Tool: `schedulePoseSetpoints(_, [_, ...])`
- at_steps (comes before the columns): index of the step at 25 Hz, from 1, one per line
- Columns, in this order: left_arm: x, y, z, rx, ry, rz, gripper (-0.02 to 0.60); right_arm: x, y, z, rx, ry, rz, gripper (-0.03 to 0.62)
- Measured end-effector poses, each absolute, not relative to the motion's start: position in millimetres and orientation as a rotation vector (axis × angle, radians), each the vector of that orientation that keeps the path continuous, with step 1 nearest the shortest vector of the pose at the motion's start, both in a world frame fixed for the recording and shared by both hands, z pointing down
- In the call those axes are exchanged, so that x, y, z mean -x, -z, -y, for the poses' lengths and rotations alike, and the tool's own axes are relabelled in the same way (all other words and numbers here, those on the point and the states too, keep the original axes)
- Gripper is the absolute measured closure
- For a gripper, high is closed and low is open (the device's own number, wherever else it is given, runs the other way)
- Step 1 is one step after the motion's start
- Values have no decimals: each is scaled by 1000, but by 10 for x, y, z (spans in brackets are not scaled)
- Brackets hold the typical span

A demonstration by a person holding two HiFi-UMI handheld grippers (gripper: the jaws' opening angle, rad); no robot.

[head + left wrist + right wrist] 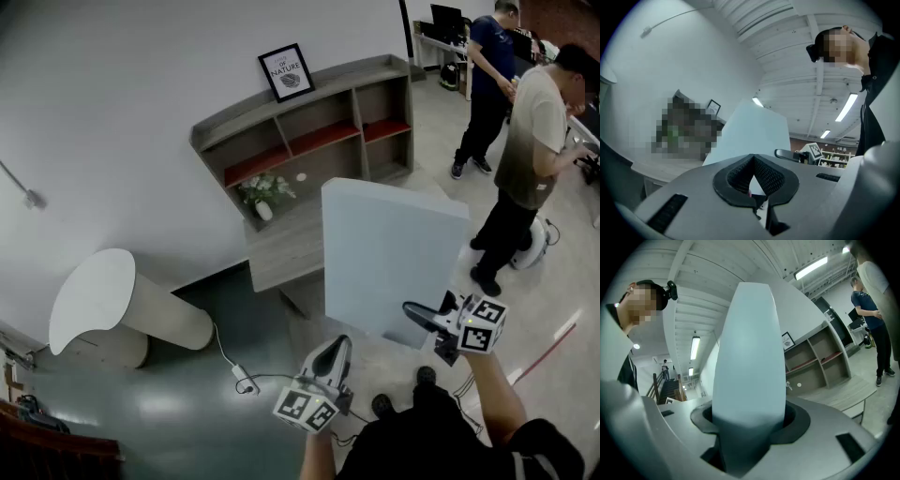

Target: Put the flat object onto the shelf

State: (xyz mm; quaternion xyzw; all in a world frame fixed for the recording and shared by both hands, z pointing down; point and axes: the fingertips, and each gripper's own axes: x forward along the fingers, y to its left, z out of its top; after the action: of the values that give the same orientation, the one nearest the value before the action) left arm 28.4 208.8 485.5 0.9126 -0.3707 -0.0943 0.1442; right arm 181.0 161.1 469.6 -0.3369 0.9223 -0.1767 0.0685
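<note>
A big pale blue flat panel (394,253) stands upright in the air in front of me. My right gripper (424,319) is shut on its lower right edge, and in the right gripper view the panel (747,348) fills the space between the jaws of the right gripper (749,416). My left gripper (339,349) sits just under the panel's lower left corner. In its own view the left gripper (753,161) has its pads meeting at the tips, with the panel (750,131) rising beyond them. The grey shelf (309,131) stands against the far wall.
A framed picture (286,72) leans on top of the shelf. A plant in a white vase (264,192) sits on a low wooden platform (281,248). Two people (530,141) stand at the right. A white tilted cylinder (131,305) and a floor cable (246,380) lie at the left.
</note>
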Motion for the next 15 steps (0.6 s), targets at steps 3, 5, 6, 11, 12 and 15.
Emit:
schedulePoseSetpoints(3, [-300, -4865, -2120, -2642, 248, 1059, 571, -1771, -4683, -1656, 1002, 528, -2781, 339])
schedulePoseSetpoints(5, [-305, -4880, -2151, -2656, 236, 1040, 571, -1744, -4682, -1691, 1001, 526, -2782, 339])
schedulePoseSetpoints(6, [-304, -4885, -2162, -2661, 231, 1035, 571, -1734, -4682, -1702, 1003, 525, -2782, 339])
schedulePoseSetpoints(11, [-240, -4914, -2217, -2644, 235, 1037, 571, -1689, -4728, -1744, 988, 572, -2776, 339])
schedulePoseSetpoints(12, [-220, -4926, -2225, -2644, 231, 1038, 571, -1676, -4738, -1748, 979, 593, -2770, 339])
schedulePoseSetpoints(15, [-154, -4966, -2231, -2636, 223, 1039, 571, -1660, -4762, -1744, 989, 621, -2754, 339])
